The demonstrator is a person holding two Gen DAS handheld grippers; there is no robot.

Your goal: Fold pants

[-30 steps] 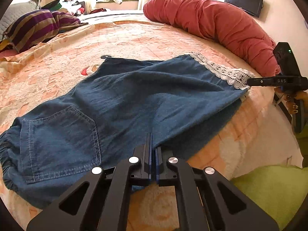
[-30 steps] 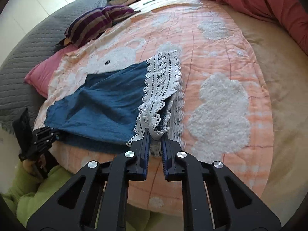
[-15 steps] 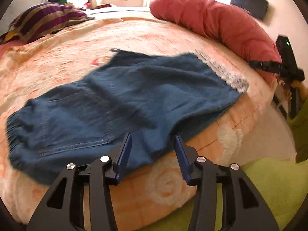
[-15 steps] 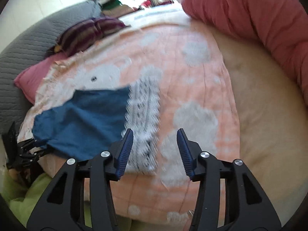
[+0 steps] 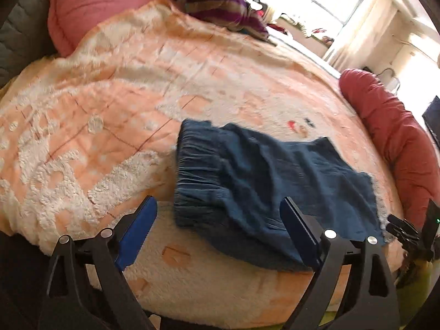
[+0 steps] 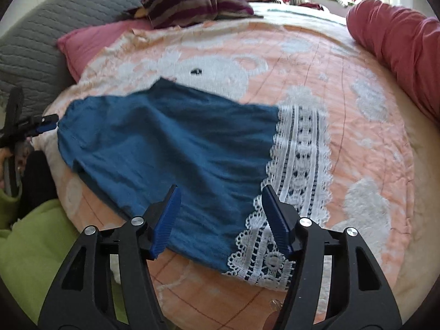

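Nearest in the left wrist view, the left hand-held gripper [image 5: 218, 231] has just been opening and now stands spread wide, its blue pads clear of the cloth. It pinches nothing, though the gathered waistband end of the pants [image 5: 264, 187] lies just beyond and partly between its fingers. The right hand-held gripper [image 6: 221, 216] has also just been opening. Its jaws are parted over the near edge of the pants [image 6: 170, 148], close to the white lace cuff [image 6: 299, 176], with no cloth pinched.

Both seem released so the pants can settle flat. They lie on the peach blanket [image 6: 343, 88] of the bed, along its near edge, probably for easy reach. A lengthwise fold looks done, with a crosswise fold likely still ahead. Farther off sit a striped pillow [image 6: 192, 4] and a red bolster [image 5: 398, 143].
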